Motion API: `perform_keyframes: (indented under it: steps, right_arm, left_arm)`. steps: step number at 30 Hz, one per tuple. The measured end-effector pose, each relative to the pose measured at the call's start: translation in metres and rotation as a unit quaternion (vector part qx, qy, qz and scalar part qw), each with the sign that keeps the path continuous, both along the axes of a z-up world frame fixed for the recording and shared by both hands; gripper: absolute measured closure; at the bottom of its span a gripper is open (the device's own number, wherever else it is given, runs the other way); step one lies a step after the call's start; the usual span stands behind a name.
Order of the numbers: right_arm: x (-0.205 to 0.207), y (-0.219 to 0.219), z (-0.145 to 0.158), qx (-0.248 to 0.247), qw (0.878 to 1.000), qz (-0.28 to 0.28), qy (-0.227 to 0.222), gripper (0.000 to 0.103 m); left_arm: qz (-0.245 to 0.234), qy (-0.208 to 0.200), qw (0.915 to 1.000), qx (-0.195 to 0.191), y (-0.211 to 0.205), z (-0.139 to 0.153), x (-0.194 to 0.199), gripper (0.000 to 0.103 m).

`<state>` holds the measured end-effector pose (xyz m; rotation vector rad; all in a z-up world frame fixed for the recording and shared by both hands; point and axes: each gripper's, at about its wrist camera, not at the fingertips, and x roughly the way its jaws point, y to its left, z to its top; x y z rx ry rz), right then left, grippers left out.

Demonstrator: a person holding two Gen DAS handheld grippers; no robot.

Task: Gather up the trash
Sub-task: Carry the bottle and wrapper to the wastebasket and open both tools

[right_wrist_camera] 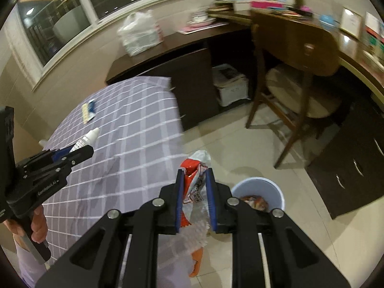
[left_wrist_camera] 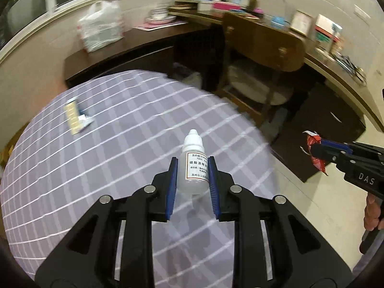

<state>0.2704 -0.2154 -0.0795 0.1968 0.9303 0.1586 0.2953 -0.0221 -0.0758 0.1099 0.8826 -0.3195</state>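
Note:
My left gripper (left_wrist_camera: 192,165) is shut on a small white dropper bottle (left_wrist_camera: 194,165) with a printed label, held above the purple checked tablecloth (left_wrist_camera: 108,156). It also shows in the right wrist view (right_wrist_camera: 82,147) with the bottle (right_wrist_camera: 88,138). My right gripper (right_wrist_camera: 195,180) is shut on a red and silver snack wrapper (right_wrist_camera: 195,182), held over the floor beside the table. It shows in the left wrist view (left_wrist_camera: 314,147) with the wrapper (left_wrist_camera: 314,144). A white waste bin (right_wrist_camera: 259,192) with trash inside stands on the floor just right of my right gripper.
A flat blister pack and small blue box (left_wrist_camera: 76,116) lie at the table's far left. A wooden chair (right_wrist_camera: 295,72) stands beyond the bin. Dark cabinets (right_wrist_camera: 348,168) line the right. A white plastic bag (right_wrist_camera: 139,36) sits on the low counter.

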Motion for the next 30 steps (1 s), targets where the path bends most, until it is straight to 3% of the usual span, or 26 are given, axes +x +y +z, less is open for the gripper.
perform_keyframes:
  steps: [11,24,25,26,27,30]
  right_arm:
    - [-0.046,-0.106,-0.021,0.004,0.995,-0.094,0.02,0.085]
    - [-0.062,-0.181,-0.077,0.022,0.984,-0.163,0.071,0.085]
    - [-0.061,-0.184,-0.084,0.026,0.983,-0.166,0.079,0.085]
    - [-0.06,-0.187,-0.09,0.029,0.982,-0.168,0.086,0.085]
    - [-0.058,-0.186,-0.093,0.03,0.981,-0.169,0.09,0.085]
    - [-0.053,-0.186,-0.104,0.032,0.98,-0.168,0.102,0.085]
  left_arm:
    - [-0.104,0.016,0.9944,0.001,-0.127,-0.013,-0.008,0.079]
    - [-0.173,0.089,0.9802,0.038,-0.224,-0.081,0.005,0.077]
    - [-0.177,0.093,0.9786,0.049,-0.231,-0.087,0.007,0.073]
    - [-0.17,0.094,0.9788,0.066,-0.234,-0.092,0.009,0.045]
    - [-0.154,0.091,0.9807,0.079,-0.237,-0.097,0.012,0.034]
    - [-0.153,0.103,0.9801,0.073,-0.236,-0.103,0.018,0.035]
